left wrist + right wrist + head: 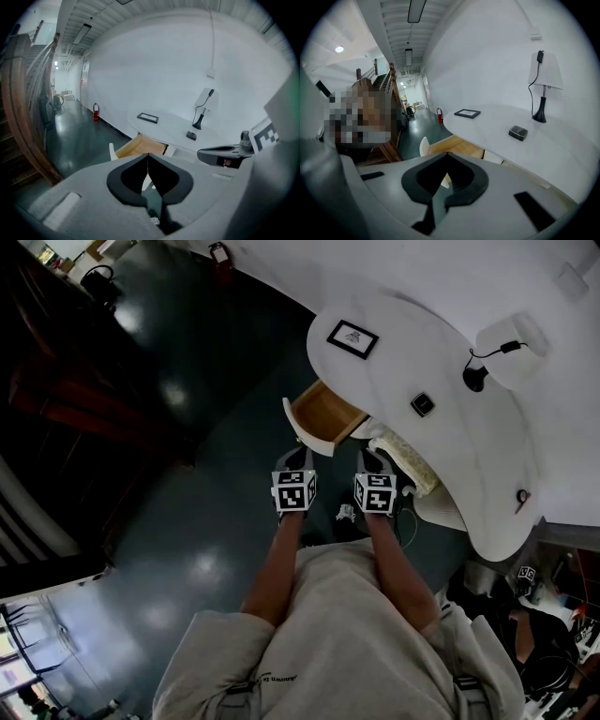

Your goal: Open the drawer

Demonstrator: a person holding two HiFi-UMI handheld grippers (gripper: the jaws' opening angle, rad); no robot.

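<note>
The drawer (330, 414) stands pulled out from under the near edge of the table (441, 352), below the corner where a picture frame (352, 338) lies. Its pale wooden inside is open to view and looks bare, and its white front panel (302, 430) faces the floor side. Judged from this, the opening is largely done.

It looks like a stiff wooden box on runners. It is probably light while empty and should slide straight rather than flex, though it may bind if it is pulled off-axis. No handle can be made out. The top rim of the white front panel seems the best place to pinch, near its middle so that the box does not skew.

The left gripper (292, 458) sits just short of the front panel. In its own view the left gripper (148, 155) has its jaws clenched together with nothing pinched, and the drawer (139, 146) shows beyond the tips.

The right gripper (375, 461) hovers beside the drawer's right flank, close under the table's rim. In its own view the right gripper (447, 154) also has its jaws closed on nothing, with the drawer (461, 148) ahead of them and apart.
</note>
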